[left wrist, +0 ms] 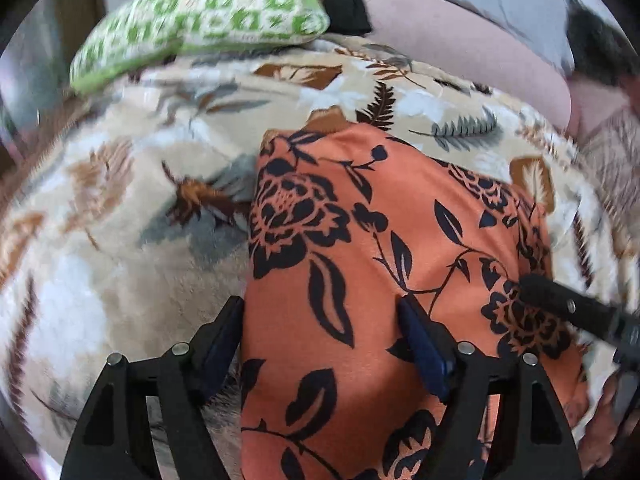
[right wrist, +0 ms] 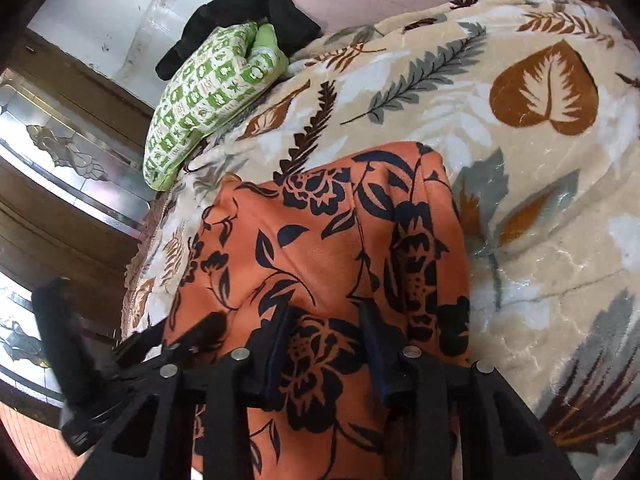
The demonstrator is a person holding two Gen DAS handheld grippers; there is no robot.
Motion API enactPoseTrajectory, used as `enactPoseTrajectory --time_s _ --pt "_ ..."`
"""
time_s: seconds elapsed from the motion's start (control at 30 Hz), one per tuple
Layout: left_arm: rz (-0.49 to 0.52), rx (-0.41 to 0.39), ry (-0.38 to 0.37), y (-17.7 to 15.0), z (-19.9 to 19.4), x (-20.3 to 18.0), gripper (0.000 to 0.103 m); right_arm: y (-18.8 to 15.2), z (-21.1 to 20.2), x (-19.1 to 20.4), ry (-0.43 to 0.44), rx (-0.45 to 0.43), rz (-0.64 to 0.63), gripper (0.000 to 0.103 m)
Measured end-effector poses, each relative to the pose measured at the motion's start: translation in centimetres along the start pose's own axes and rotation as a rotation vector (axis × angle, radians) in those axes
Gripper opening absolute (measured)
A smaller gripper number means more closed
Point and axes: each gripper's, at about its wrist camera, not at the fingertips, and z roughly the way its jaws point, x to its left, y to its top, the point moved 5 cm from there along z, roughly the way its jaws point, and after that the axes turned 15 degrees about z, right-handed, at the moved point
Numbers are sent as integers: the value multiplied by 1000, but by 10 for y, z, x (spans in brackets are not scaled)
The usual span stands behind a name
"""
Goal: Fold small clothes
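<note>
We see the orange floral garment (left wrist: 360,248) lying folded on the leaf-print blanket (left wrist: 120,208), below the green patterned pillow (left wrist: 200,20). The left gripper (left wrist: 324,320) is spread wide over its near-left edge, gripping nothing. The right gripper (right wrist: 324,332) hovers half-open above the cloth, apparently holding nothing, though contact is unclear.

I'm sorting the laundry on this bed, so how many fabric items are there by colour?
Orange floral garment: 1
Green patterned cushion: 1
Black clothing pile: 1
Beige leaf blanket: 1
Total: 4
</note>
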Motion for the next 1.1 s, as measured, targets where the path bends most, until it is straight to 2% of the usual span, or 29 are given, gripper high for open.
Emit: enactPoseTrajectory --time_s 0.07,0.1,0.17,0.23,0.3,0.33,0.37,0.4,0.47,0.5,0.57,0.73,0.8,0.87,0.93,1.03,1.1 --pt "-89 -12 -53 -8 -8 10 79 -5 -12 4 -10 -43 -29 38" --pt "-112 -24 -55 -12 -15 12 79 -12 -25 7 -13 -73 -63 38" --pt "-122 -56 -24 -21 -34 12 79 -23 -47 11 -7 -119 -97 38" --pt "-91 -82 53 -32 -53 8 79 -37 -70 16 18 -141 -115 38" --pt "-47 -56 86 -43 -53 3 79 -58 -78 18 21 -134 -143 38" --pt "-26 -18 72 -53 -46 0 80 -71 -72 14 -8 -94 -151 38" --pt "-36 18 24 -61 -39 -1 80 -80 -61 7 -52 -60 -147 39" --pt "-101 40 -39 -70 -37 3 80 -87 -51 -2 -98 -39 -130 39" --pt "-176 45 -71 -78 -53 10 80 -86 -54 -8 -103 -51 -96 39" --pt "-166 30 -50 -79 -67 11 80 -84 -62 -6 -85 -50 -63 39" --pt "-102 -35 51 -79 -104 12 80 -83 -82 2 -57 -82 -43 40" --pt "-82 -234 235 -79 -218 20 80 -106 -153 43 -83 -257 -210 40" --pt "-79 -293 302 -80 -257 22 80 -116 -177 62 -78 -312 -249 53" --pt "-59 -335 370 -84 -288 20 80 -132 -205 82 -55 -377 -288 57" --pt "-24 -370 458 -86 -317 12 80 -147 -229 96 -52 -421 -320 57" --pt "15 -416 518 -91 -349 -1 81 -171 -255 120 -68 -478 -362 58" --pt "34 -441 533 -93 -364 -9 84 -182 -272 130 -60 -502 -361 64"
